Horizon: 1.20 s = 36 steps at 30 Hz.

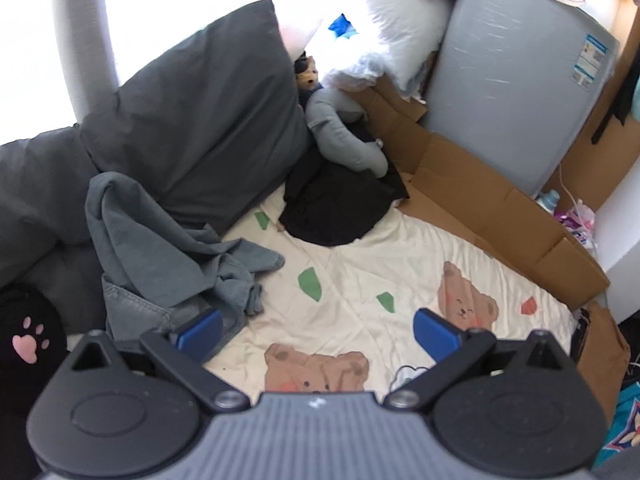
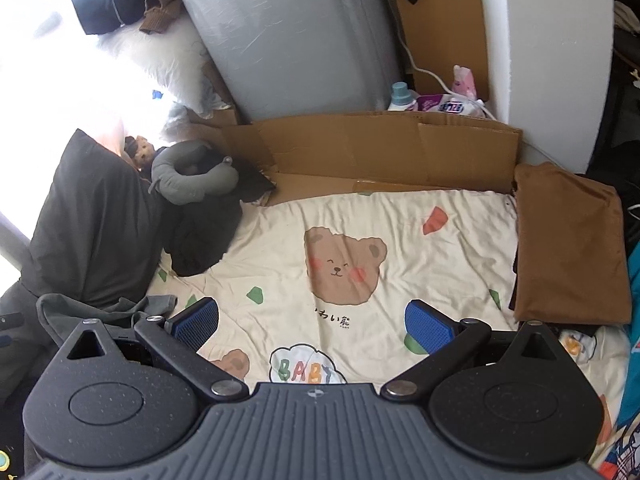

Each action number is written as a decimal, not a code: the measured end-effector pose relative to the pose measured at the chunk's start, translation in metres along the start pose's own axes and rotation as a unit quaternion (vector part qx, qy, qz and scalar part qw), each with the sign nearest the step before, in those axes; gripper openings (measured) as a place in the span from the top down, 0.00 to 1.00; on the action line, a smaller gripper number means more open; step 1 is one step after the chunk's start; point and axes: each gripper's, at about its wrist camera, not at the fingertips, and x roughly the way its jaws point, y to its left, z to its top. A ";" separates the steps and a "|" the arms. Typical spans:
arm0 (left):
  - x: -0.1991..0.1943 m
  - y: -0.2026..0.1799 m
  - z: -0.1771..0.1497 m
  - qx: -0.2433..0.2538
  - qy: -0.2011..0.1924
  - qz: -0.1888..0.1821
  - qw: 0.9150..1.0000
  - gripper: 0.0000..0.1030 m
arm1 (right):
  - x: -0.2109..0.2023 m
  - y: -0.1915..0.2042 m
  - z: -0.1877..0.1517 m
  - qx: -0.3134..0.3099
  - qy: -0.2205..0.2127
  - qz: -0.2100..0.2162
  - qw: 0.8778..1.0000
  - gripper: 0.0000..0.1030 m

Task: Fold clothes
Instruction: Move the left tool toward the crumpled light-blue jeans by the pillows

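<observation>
A crumpled grey-green garment (image 1: pixel 168 256) lies heaped on the left of the cream bear-print sheet (image 1: pixel 360 272), against a dark pillow. My left gripper (image 1: pixel 318 334) hovers open above the sheet, its left pad next to the garment's hem, nothing between its fingers. In the right wrist view the same garment (image 2: pixel 120 308) shows only at the lower left. My right gripper (image 2: pixel 312 326) is open over the middle of the sheet (image 2: pixel 440 248), empty. A folded brown garment (image 2: pixel 568 244) lies flat at the sheet's right edge. A dark garment (image 1: pixel 340 204) is bunched at the far end.
A dark grey pillow (image 1: pixel 200 120) and a grey neck pillow (image 1: pixel 344 128) stand at the back left. Flattened cardboard (image 2: pixel 380 148) lines the far side in front of a grey appliance (image 2: pixel 288 36). Detergent bottles (image 2: pixel 436 100) sit beside a white wall.
</observation>
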 end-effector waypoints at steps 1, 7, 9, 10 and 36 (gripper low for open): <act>0.003 0.005 -0.001 -0.006 0.001 0.000 1.000 0.00 | 0.003 0.003 0.002 -0.005 0.001 0.000 1.000 0.01; 0.018 0.033 -0.009 -0.035 0.004 0.005 0.999 0.00 | 0.019 0.018 0.010 -0.020 -0.013 -0.004 1.000 0.01; 0.022 0.040 -0.010 -0.037 0.000 0.011 0.999 0.00 | 0.026 0.023 0.012 -0.026 -0.014 -0.005 1.000 0.01; 0.024 0.044 -0.011 -0.037 -0.002 0.014 0.999 0.00 | 0.029 0.025 0.013 -0.029 -0.014 -0.005 0.999 0.01; 0.111 0.095 -0.015 -0.023 0.041 0.075 0.996 0.01 | 0.148 0.067 0.018 -0.076 0.032 0.015 0.996 0.01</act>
